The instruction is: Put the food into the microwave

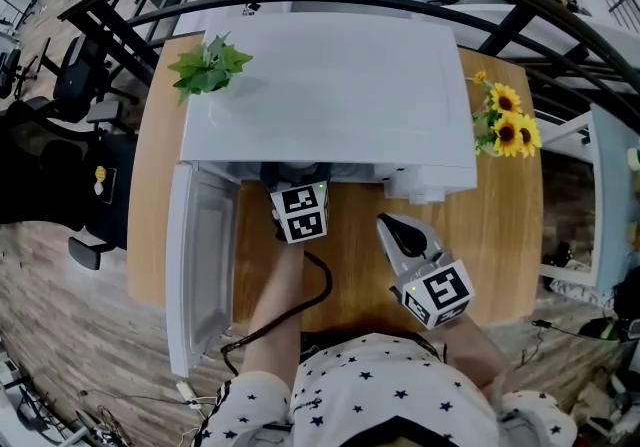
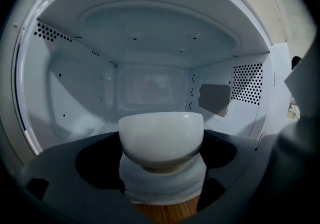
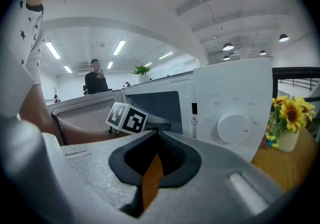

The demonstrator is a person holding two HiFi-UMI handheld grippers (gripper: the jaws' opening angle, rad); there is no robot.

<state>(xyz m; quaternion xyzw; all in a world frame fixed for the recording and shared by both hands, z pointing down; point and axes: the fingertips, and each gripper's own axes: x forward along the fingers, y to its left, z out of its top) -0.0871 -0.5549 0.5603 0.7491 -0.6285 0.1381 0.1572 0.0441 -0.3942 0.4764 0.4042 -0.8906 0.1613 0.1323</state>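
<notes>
Left gripper (image 2: 160, 166): jaws spread and pinching a white bowl (image 2: 161, 137), one jaw on each side of it. The bowl sat upright between the jaws, at the mouth of the microwave (image 1: 320, 85). The empty cavity lay directly ahead of the gripper, w/ perforated vents on both side walls. Bowl contents not visible. Whether the bowl rested on the cavity floor could not be told. Head view showed the gripper's front end under the oven's top edge, w/ the open door (image 1: 195, 265) just to its left.

Right gripper (image 3: 156, 135): jaws pressed together, nothing between them. It hung above the wooden table (image 1: 500, 235), in front of the microwave's control side and apart from it.

Markings: control panel ahead of the right gripper carried a white dial (image 3: 234, 124) w/ a small red mark and a warning-triangle label (image 3: 194, 119). Small print above the dial and beside the triangle was too small to read. No brand name legible.

Other items: sunflowers (image 1: 508, 125) in a pot right of the right gripper; a green plant (image 1: 208, 67) on the oven's top, beyond and left of the left gripper.
</notes>
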